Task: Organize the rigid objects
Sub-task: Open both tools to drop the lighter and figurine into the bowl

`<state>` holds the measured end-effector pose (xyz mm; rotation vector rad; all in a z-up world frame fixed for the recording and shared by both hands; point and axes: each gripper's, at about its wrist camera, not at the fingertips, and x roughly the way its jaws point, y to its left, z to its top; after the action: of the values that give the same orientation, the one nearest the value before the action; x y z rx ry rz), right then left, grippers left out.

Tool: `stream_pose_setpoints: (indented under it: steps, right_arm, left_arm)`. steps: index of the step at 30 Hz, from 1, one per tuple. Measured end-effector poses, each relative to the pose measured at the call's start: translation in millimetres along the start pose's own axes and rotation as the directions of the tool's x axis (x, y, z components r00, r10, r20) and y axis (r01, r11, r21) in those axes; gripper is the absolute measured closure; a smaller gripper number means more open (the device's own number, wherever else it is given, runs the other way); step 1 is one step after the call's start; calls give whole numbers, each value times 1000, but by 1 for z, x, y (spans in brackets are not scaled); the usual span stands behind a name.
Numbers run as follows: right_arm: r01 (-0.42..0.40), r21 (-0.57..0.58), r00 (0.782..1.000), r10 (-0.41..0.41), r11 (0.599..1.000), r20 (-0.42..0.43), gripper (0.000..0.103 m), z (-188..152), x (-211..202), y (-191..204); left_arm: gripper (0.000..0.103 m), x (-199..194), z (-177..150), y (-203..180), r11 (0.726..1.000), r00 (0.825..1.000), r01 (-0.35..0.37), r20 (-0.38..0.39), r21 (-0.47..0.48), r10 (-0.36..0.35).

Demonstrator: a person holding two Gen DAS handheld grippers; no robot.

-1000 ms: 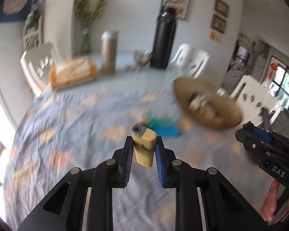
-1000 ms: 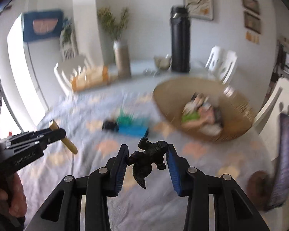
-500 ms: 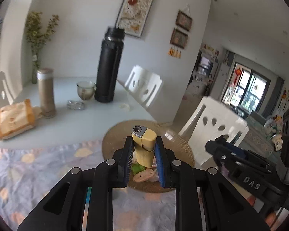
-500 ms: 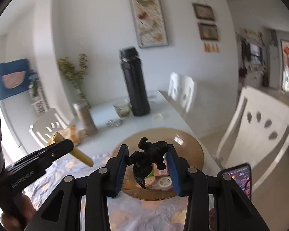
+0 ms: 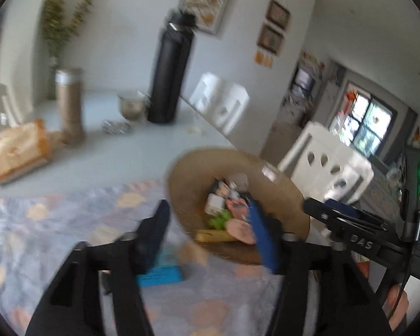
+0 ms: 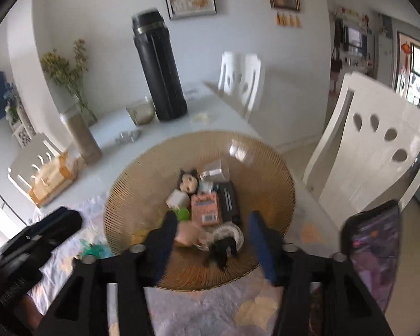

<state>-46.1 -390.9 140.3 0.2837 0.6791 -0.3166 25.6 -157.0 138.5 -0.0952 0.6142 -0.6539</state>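
Note:
My left gripper (image 5: 208, 215) hangs over the near rim of a round wicker basket (image 5: 187, 173), its jaws opening with nothing between the pads. The yellow lighter (image 5: 215, 235) lies in the basket just beyond them. My right gripper (image 6: 212, 224) is over the same basket (image 6: 131, 190), jaws opening too. The black gorilla figure (image 6: 222, 252) sits loose on the basket floor between its fingers, touching neither pad. Several small items fill the basket, among them an orange box (image 6: 205, 210) and a white cube (image 6: 177, 200).
A blue box (image 5: 159, 274) lies on the flowered tablecloth (image 5: 56, 224) next to the basket. Behind stand a black thermos (image 6: 159, 70), a glass (image 6: 141, 112), a tan tumbler (image 6: 81, 137) and a bread box (image 5: 16, 151). White chairs (image 6: 372, 145) flank the table; a phone (image 6: 375, 249) is at right.
Both grippers have let go: the lighter and the gorilla figure now lie in the basket. Both hands moved on over the basket and the jaws spread apart.

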Motion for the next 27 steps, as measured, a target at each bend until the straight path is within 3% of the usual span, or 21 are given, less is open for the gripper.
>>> stream_pose_setpoints:
  steps: [3, 5, 9, 13, 16, 20, 22, 27]
  right_arm:
    - [-53, -54, 998, 55, 997, 30, 45, -3, -25, 20]
    - [-98, -87, 994, 101, 991, 30, 45, -6, -34, 36]
    - [-210, -194, 976, 218, 958, 17, 40, -32, -47, 83]
    - [-259, -292, 965, 260, 921, -37, 40, -74, -31, 124]
    - [-251, -325, 968, 240, 912, -74, 40, -100, -6, 139]
    - [-294, -284, 954, 266, 913, -135, 40, -117, 24, 132]
    - [-291, -271, 954, 258, 917, -152, 40, -119, 36, 126]
    - [-273, -244, 954, 229, 931, -195, 40, -123, 53, 118]
  left_arm:
    - [26, -44, 0, 21, 999, 996, -42, 78, -18, 43]
    - [26, -65, -5, 31, 998, 995, -53, 85, -24, 55]
    - [26, -93, -27, 55, 986, 983, -148, 101, -76, 155]
    - [26, -83, -57, 79, 973, 978, -199, 36, -117, 204]
    - [26, -58, -80, 96, 961, 969, -248, -36, -124, 245]
    - [26, -34, -106, 116, 960, 973, -220, -111, -176, 202]
    - [28, -25, -113, 121, 951, 963, -238, -175, -199, 205]
    - [28, -28, -116, 118, 945, 959, -264, -159, -190, 236]
